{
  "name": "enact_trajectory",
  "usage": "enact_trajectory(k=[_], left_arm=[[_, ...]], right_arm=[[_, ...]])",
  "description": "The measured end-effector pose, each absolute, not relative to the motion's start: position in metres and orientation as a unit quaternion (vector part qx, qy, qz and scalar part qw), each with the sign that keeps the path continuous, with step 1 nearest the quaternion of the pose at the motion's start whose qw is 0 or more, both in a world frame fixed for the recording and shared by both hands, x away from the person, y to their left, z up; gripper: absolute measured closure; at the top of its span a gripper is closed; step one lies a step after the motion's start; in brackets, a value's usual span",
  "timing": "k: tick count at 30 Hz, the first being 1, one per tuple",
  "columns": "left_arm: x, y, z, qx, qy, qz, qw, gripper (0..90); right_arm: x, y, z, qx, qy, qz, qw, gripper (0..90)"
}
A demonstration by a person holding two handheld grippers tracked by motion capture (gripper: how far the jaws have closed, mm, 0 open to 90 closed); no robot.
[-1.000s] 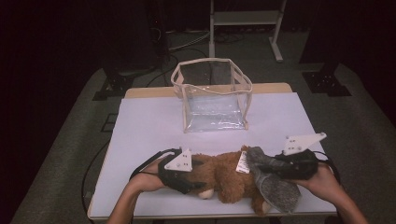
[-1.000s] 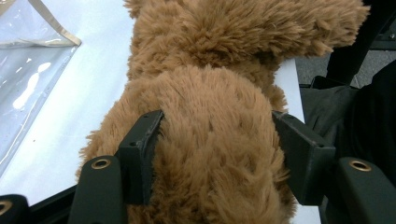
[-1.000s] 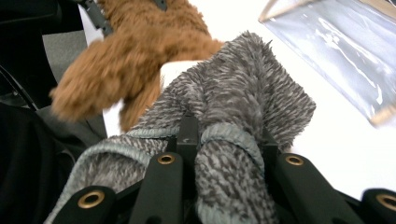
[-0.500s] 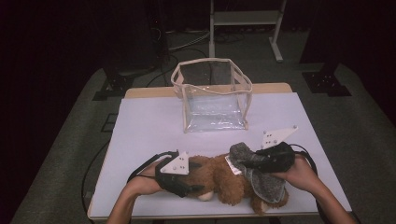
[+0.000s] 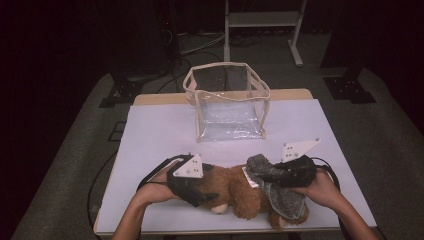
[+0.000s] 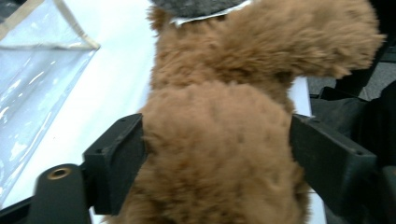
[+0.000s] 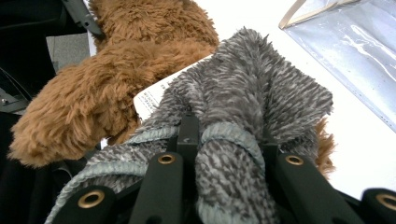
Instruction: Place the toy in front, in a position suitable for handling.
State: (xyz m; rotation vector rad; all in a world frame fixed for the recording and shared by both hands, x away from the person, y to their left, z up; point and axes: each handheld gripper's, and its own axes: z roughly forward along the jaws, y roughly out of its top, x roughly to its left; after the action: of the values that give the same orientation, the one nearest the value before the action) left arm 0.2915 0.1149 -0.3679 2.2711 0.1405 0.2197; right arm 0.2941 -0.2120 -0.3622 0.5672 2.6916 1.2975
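Hands low over plush toy.

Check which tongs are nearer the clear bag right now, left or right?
Right, narrowly. The right tongs, shut on the grey cloth, sit below the clear bag's right corner. The left tongs, around the brown plush toy, lie further toward the table's near edge.

Left tool jaws just opening; right tool clamped shut.
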Motion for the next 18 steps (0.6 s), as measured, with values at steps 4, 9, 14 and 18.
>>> enact_trajectory(k=[4, 9, 14, 18], left_arm=[[0.295, 0.110, -0.371, 0.912, 0.048, 0.068, 0.401, 19.7], [0.290, 0.111, -0.374, 0.912, 0.046, 0.065, 0.402, 30.4], [0.286, 0.111, -0.376, 0.912, 0.040, 0.064, 0.403, 31.9], [0.279, 0.112, -0.376, 0.915, 0.032, 0.072, 0.396, 32.0]], right_arm=[[0.294, -0.213, -0.364, 0.189, 0.883, 0.428, 0.049, 71.5], [0.293, -0.215, -0.358, 0.184, 0.883, 0.427, 0.061, 71.4], [0.299, -0.215, -0.348, 0.189, 0.881, 0.427, 0.076, 71.4], [0.312, -0.207, -0.347, 0.195, 0.881, 0.427, 0.060, 71.1]])
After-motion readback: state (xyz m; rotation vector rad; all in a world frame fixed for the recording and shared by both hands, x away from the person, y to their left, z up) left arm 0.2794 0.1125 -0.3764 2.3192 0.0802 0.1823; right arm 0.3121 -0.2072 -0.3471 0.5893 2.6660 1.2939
